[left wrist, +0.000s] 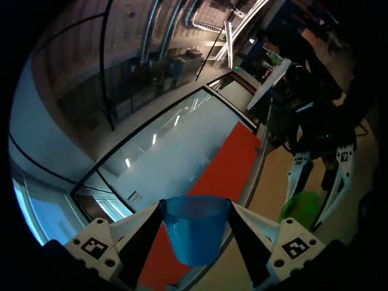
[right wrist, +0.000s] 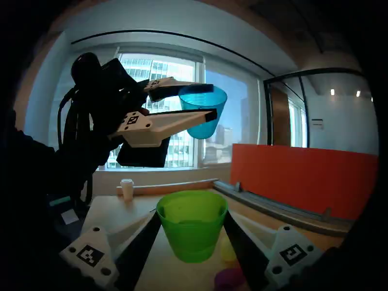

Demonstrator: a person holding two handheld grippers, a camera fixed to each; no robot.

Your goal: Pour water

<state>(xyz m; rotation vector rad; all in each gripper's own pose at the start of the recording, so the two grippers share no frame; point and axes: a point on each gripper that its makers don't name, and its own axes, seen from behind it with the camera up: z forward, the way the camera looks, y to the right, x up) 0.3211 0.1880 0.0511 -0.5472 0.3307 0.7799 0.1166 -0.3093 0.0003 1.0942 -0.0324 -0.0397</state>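
Left tongs (left wrist: 195, 206): both fingers clamped on the wall of the blue cup (left wrist: 195, 233), rim up, cup seated between the tips. Right tongs (right wrist: 191, 213): likewise clamped on the green cup (right wrist: 192, 228), upright, just above the table (right wrist: 111, 213). Seen from the right tongs, the blue cup hangs ahead and well above, a little to the left, so the two rims are far apart and not lined up. Risk 1: a pour started from that height and offset would likely miss the green cup or splash out of it. Risk 2: both cups taper downward and are held by two narrow fingers, so tipping one could let it rotate or slide in the grip. Risk 3: a harder squeeze could buckle a thin wall. Just below the right tongs sit a yellow thing (right wrist: 228, 252) and a purple thing (right wrist: 230, 279), cut off by the fingers, identity unclear; spill would land there. Farther off, a small white bottle (right wrist: 126, 188) by the window (right wrist: 160, 72). Not readable: whether the blue cup contains water; a darker band low in the green cup may be liquid, uncertain. Blue cup's base is out of frame.
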